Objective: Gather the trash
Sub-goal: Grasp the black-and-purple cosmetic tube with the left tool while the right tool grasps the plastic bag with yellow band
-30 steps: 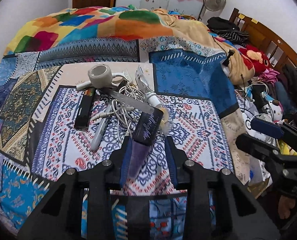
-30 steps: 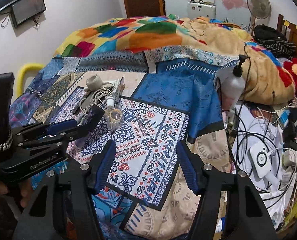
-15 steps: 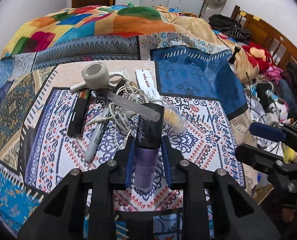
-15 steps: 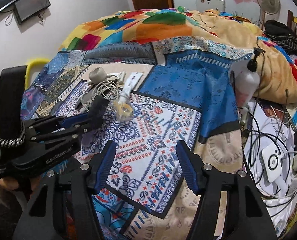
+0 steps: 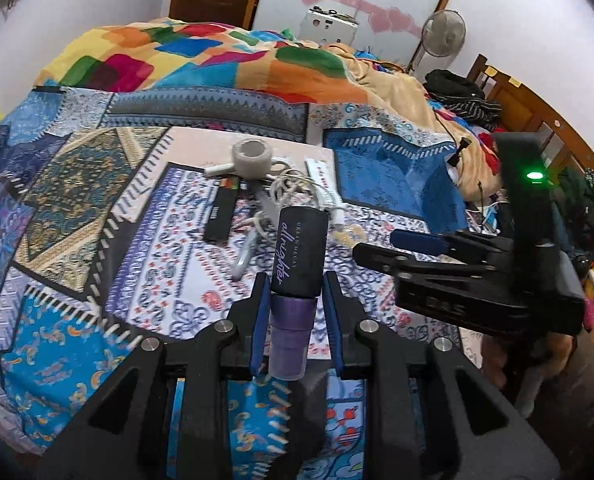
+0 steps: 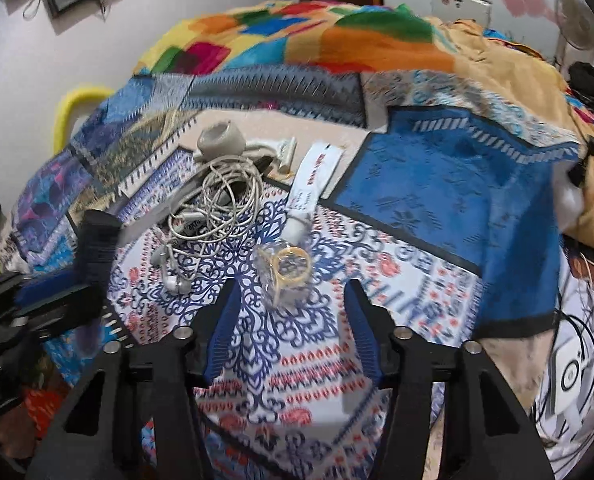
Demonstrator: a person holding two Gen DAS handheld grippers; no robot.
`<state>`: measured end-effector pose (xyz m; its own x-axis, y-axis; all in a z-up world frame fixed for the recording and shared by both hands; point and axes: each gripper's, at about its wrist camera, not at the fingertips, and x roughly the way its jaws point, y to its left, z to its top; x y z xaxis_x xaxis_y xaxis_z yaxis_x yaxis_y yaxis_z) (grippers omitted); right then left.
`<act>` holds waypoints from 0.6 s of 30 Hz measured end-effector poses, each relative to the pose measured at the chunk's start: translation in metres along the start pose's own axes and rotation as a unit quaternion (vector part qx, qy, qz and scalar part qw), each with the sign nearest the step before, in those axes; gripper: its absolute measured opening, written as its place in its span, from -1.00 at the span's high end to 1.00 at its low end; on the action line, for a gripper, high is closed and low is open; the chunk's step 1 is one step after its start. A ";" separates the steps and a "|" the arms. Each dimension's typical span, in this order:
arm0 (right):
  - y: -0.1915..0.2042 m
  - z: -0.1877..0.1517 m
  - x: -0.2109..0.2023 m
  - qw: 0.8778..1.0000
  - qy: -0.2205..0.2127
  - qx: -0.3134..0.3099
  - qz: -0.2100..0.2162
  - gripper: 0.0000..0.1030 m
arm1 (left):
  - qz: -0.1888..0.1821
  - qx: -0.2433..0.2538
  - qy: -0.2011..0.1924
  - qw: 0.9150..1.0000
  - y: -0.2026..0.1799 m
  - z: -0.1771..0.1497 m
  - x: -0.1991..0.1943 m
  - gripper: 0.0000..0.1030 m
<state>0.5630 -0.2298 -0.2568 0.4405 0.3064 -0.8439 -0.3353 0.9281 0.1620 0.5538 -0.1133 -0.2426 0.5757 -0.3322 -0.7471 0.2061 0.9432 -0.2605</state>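
Left gripper: clamped on purple-and-black Urban Decay spray bottle, lifted above the bed. Right gripper: spread wide, holding nothing, clear plastic wrapper lying just ahead. Beyond: tangled white cable, tape roll.

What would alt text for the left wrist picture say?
The left gripper is shut on a black-and-purple spray bottle, lifted over a patterned bedspread. Behind lie a tape roll, tangled white cord and a black stick; the right gripper reaches in.
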 end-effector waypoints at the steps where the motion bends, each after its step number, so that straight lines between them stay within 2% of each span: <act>1: 0.001 0.001 0.006 1.000 0.007 -0.003 -0.003 0.23 | 0.003 -0.001 -0.002 1.000 0.002 -0.001 -0.002 0.51; 3: 0.004 0.000 0.013 1.000 0.014 -0.007 -0.006 0.42 | 0.003 -0.008 -0.004 1.000 0.006 -0.003 -0.004 0.51; 4: 0.006 -0.001 0.014 1.000 0.008 -0.011 -0.014 0.45 | 0.005 -0.009 -0.005 1.000 0.008 -0.004 -0.005 0.51; 6: 0.007 -0.003 0.013 1.000 0.004 -0.011 -0.004 0.56 | 0.014 -0.009 -0.008 1.000 0.010 -0.005 -0.007 0.51; 12: 0.009 -0.009 0.007 1.000 -0.004 0.000 0.004 0.63 | 0.016 -0.019 -0.010 1.000 0.011 -0.008 -0.013 0.51; 18: 0.010 -0.008 -0.022 1.000 -0.018 0.020 0.003 0.63 | 0.021 -0.021 -0.020 0.999 0.007 -0.006 -0.035 0.51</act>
<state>0.5430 -0.2286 -0.2403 0.4679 0.3196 -0.8239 -0.3055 0.9333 0.1886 0.5306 -0.0951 -0.2219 0.6146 -0.2913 -0.7331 0.1489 0.9555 -0.2548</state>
